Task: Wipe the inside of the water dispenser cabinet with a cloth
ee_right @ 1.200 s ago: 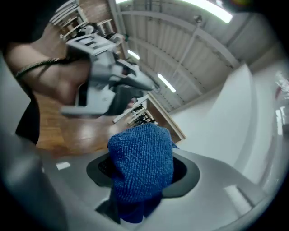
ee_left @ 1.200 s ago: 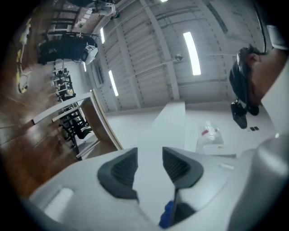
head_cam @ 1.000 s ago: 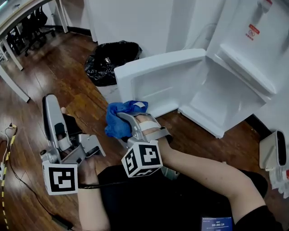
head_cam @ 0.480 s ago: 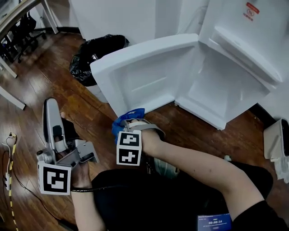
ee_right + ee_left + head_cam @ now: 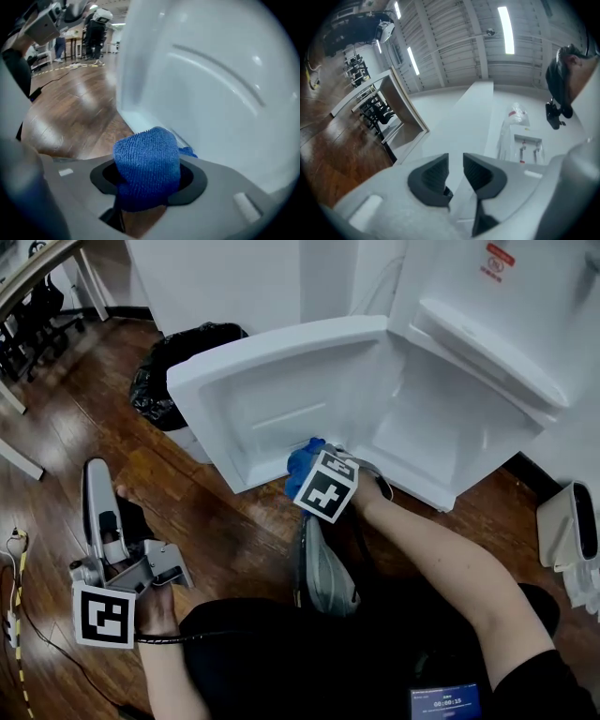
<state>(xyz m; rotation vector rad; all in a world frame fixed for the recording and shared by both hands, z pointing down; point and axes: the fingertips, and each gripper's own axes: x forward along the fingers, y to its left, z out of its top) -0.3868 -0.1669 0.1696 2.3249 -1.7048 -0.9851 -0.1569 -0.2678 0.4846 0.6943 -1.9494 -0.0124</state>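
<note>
Right gripper (image 5: 310,458) jaws clamped on bunched blue microfibre cloth (image 5: 147,168), cloth at lower edge of the water dispenser's open door inner panel (image 5: 272,395), near the hinge; left gripper (image 5: 98,486) well apart over wood floor (image 5: 216,521), jaws just drawn together, nothing between.

— Item: cloth (image 5: 147,164). Colour recorded?
— Was blue, plain. Cabinet door (image 5: 272,399) was white.
— Floor (image 5: 225,521)?
— Was brown, wood-grained. Bin bag (image 5: 178,371) was black. Marker cube (image 5: 326,486) bore black-and-white squares. Left gripper (image 5: 455,161) pads (image 5: 429,180) were dark grey.
</note>
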